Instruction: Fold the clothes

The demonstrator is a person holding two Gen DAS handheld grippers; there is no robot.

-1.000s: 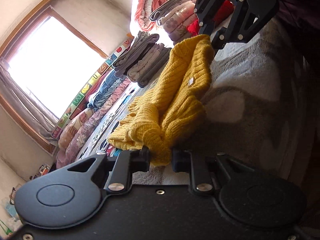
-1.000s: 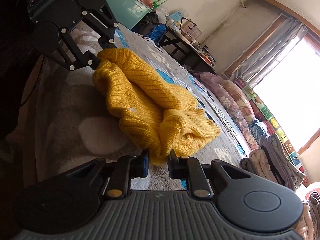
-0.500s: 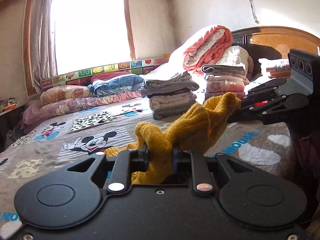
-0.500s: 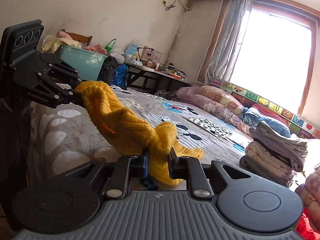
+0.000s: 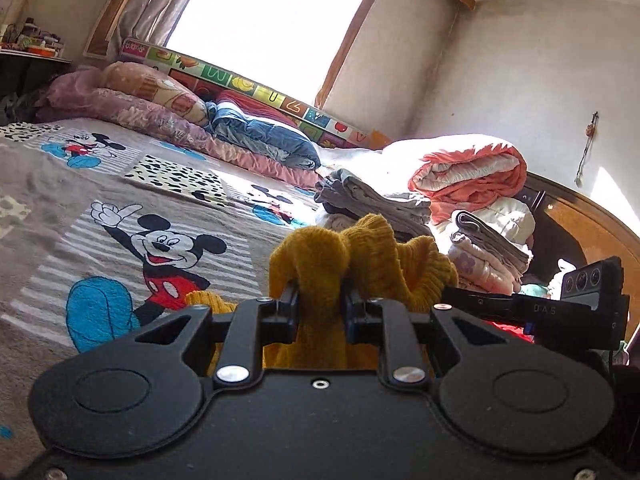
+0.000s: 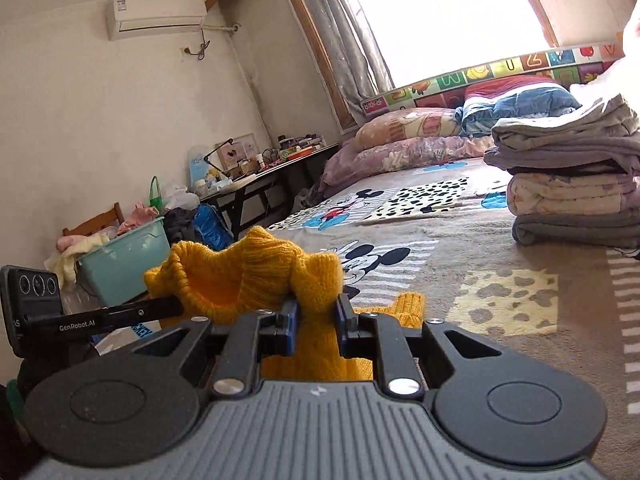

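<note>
A mustard-yellow knitted sweater (image 5: 328, 256) hangs bunched between both grippers above the bed. My left gripper (image 5: 322, 306) is shut on one bunch of its knit. My right gripper (image 6: 314, 312) is shut on another bunch of the same sweater (image 6: 256, 272). A loose part of it (image 6: 408, 306) droops to the bed cover (image 6: 500, 340) below. In the left wrist view the right gripper's body (image 5: 560, 308) comes in from the right. In the right wrist view the left gripper's body (image 6: 60, 312) shows at the left. The two grippers are close together, side by side.
A stack of folded grey and pink clothes (image 6: 572, 184) sits on the bed at the right. Rolled quilts (image 5: 472, 172) and pillows (image 5: 152, 92) line the far side under the window. A teal bin (image 6: 124, 256) and a cluttered desk (image 6: 272, 164) stand beyond the bed's left edge.
Both grippers rolled from sideways to upright, rose and carried the sweater up off the bed. The garment, spread between them before, is now gathered into a tight bunch.
</note>
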